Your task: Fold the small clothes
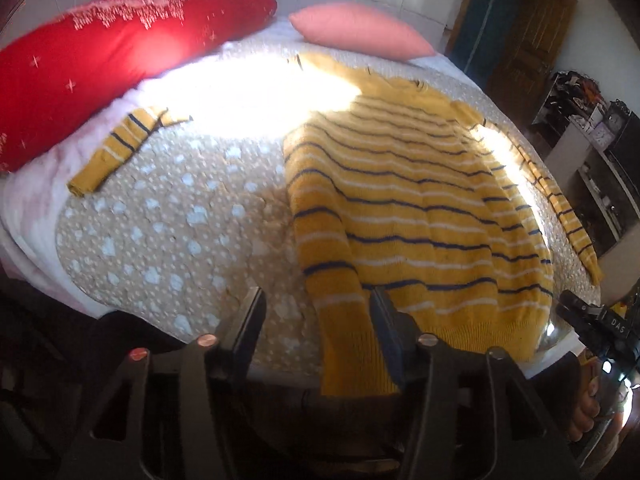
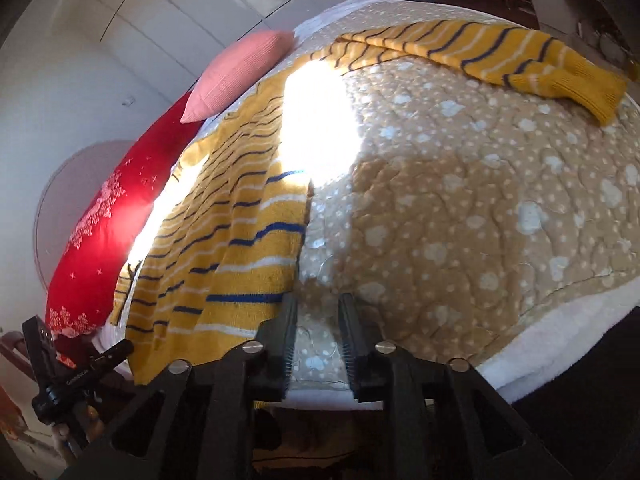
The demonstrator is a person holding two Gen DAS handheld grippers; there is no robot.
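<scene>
- A yellow sweater [image 1: 412,208] with dark blue and white stripes is laid flat on a bed. In the left wrist view it is seen from the middle out to 3 o'clock.
- The bed is covered by a tan blanket [image 1: 168,232] with white spots. A bright patch of sun is seen across the blanket and the top of the sweater.
- One sleeve [image 1: 120,144] is stretched out toward 10 o'clock in the left wrist view. Its cuff is seen just beside a big red pillow [image 1: 100,64].
- The other sleeve [image 1: 568,220] is stretched out toward 3 o'clock, near the edge of the bed.
- A pink pillow [image 1: 360,30] is seen at 12 o'clock, near the sweater's neck.
- The left claw [image 1: 318,308] is held at the sweater's bottom edge, at 6 o'clock. Its two fingers are held wide apart, and the left side of the hem is seen between them. Nothing is pinched.
- In the right wrist view, the sweater [image 2: 240,240] is seen at 9 o'clock and a sleeve [image 2: 500,58] is seen at 1 o'clock.
- The right claw [image 2: 318,312] is held over the blanket [image 2: 460,208], just beside the sweater's side edge. Its fingers are held a little apart, with only blanket seen between them.
</scene>
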